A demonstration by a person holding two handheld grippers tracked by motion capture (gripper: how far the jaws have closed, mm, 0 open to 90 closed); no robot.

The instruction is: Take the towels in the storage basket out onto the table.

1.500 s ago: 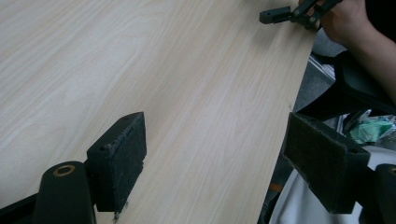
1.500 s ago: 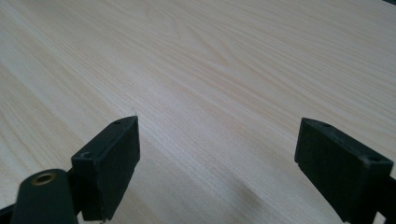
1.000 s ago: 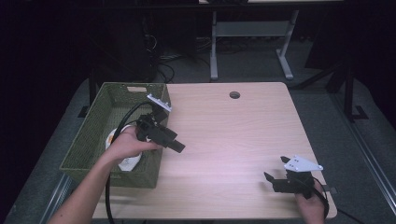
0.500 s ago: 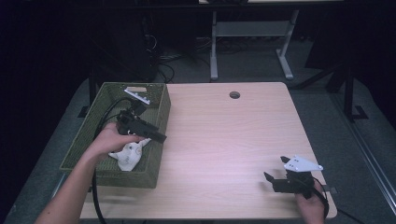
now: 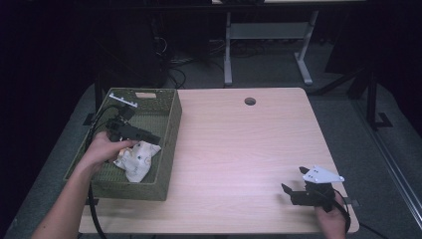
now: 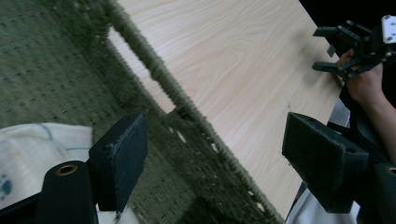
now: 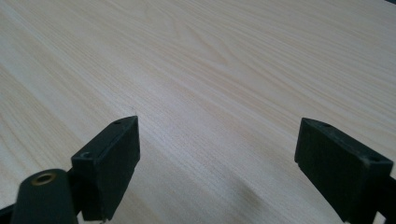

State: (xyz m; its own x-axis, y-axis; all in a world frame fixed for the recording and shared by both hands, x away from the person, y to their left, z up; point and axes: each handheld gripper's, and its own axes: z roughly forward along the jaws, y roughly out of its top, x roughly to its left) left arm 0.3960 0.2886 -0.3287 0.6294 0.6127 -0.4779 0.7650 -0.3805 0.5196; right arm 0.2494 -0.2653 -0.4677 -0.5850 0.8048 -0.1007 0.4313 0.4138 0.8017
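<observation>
Left forearm reaches in from the lower left, hand wrapped over the left gripper (image 5: 133,133), which sits inside the green woven basket (image 5: 169,134) with its jaws spread wide and nothing between them. In the left gripper view one jaw hangs over the basket floor, the other past the rim. A crumpled white cloth (image 5: 135,158) with small printed marks lies on the basket floor, just beside that gripper. Right hand (image 5: 332,221) rests at the near right corner of the pale wood-grain surface (image 5: 239,149), holding the right gripper (image 5: 294,188) low over bare wood, jaws spread apart, empty. Basket walls: coarse weave, rectangular.
</observation>
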